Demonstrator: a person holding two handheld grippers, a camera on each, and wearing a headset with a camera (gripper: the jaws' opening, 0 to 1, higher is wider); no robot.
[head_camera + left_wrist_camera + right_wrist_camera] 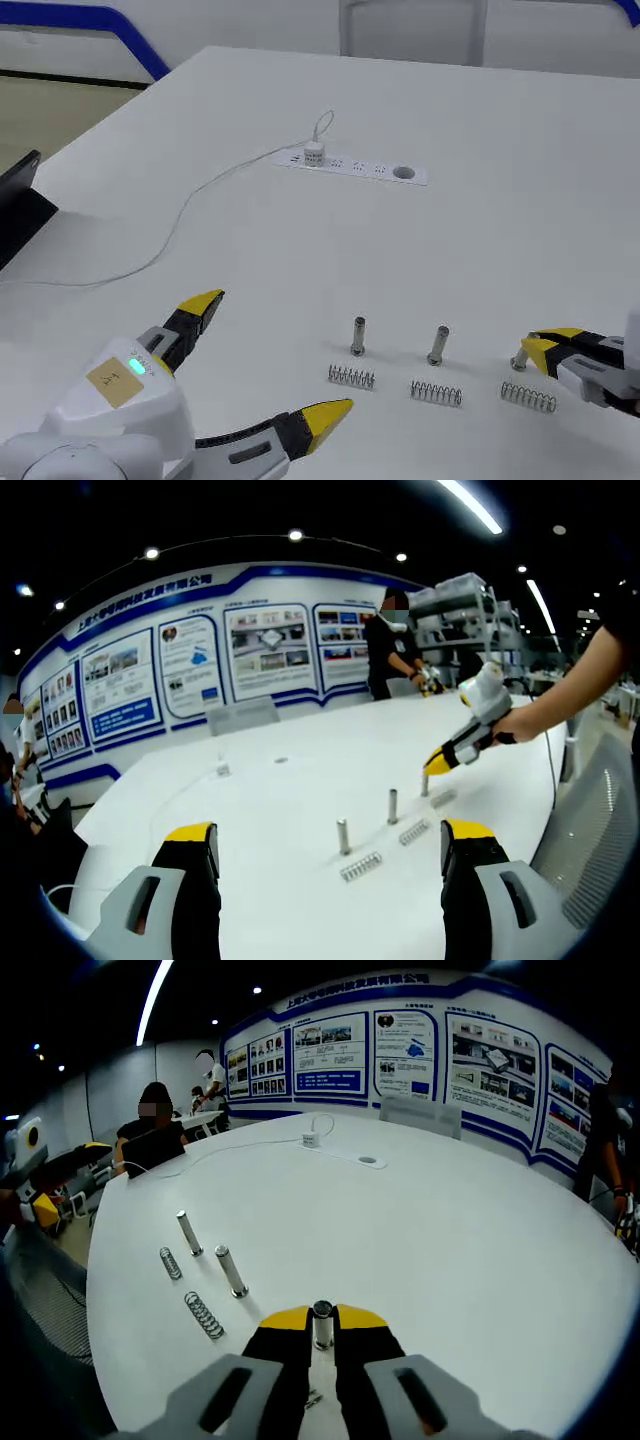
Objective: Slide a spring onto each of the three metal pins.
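R gripper: fingers drawn together, clamped on end pin, which stands upright between the yellow tips. Head view agrees: the tips meet at the end pin's shaft, near its base. Middle pin and first pin stand upright on table, well apart from R fingers, off to their left in R gripper view. L gripper: fingers spread wide apart over bare table, gripping no part; cannot tell whether tips touch the surface. In L gripper view, first pin stands ahead of L fingers, approx. in line w/ the gap between them and nearest to them. Middle pin is beyond it, and end pin is farthest, at the R gripper's tip. Springs: 3 pcs, all lying flat on table, each just beside the base of its pin, on the side toward the person. First spring is ahead of L fingers, nearest the inner one. Middle spring lies between the two grippers. End spring lies just beside R fingers, not touching them as far as head view shows. Power strip w/ white plug and cable lies far beyond both sets of fingers.
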